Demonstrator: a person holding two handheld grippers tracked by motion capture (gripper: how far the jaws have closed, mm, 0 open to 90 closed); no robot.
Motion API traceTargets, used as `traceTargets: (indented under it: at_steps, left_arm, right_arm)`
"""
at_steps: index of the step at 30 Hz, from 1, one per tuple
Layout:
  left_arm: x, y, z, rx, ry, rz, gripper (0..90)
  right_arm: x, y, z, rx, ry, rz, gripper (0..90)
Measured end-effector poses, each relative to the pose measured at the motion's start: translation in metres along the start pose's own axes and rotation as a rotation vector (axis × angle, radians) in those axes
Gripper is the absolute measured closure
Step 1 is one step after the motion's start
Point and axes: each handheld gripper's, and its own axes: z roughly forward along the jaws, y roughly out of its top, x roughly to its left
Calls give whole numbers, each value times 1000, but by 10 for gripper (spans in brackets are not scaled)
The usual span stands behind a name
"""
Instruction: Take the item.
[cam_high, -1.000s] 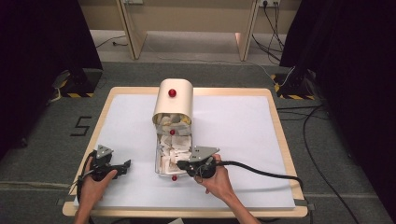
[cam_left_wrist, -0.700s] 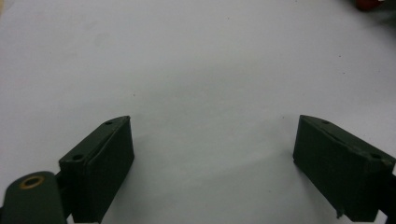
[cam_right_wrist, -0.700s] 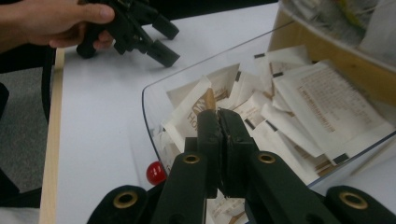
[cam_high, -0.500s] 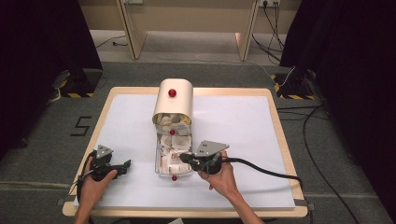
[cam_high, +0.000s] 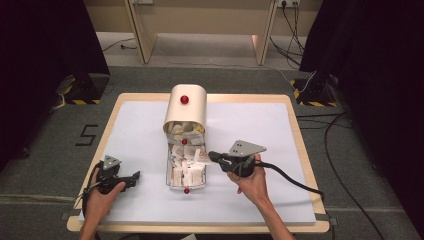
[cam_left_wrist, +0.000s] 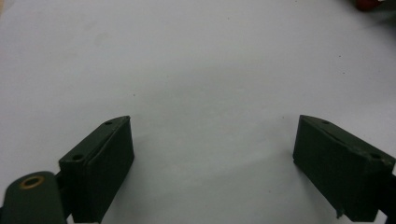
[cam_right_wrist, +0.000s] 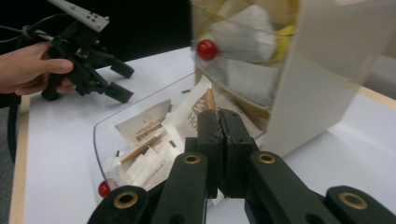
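While the right gripper (cam_right_wrist: 218, 154) pinches a white sachet (cam_right_wrist: 192, 112) between closed jaws just above the clear tray (cam_high: 171, 176), that thin hold (only an edge, I judge) could slip. Left gripper (cam_high: 131, 178) rests wide open on the table (cam_high: 140, 135), empty.

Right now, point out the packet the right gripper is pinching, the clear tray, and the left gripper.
packet (cam_right_wrist: 194, 109), right gripper view, on its printed white face above the shut jaws.
clear tray (cam_right_wrist: 95, 140), right gripper view, on its curved rim.
left gripper (cam_high: 134, 176), high view, between its open fingertips.
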Motion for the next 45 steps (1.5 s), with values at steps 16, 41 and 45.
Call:
traceTargets:
  at_steps: [16,41,45]
  left_arm:
    - [0,0,0,-1,-1,-1,116]
    - [0,0,0,-1,-1,-1,116]
    - [0,0,0,-1,-1,-1,115]
  right_arm:
    - [-29,-5,-26,-29,-83,67,883]
    - [-62,-28,-48,-12,-178,143,883]
    - [-65,-30,-50,-11,-187,152,883]
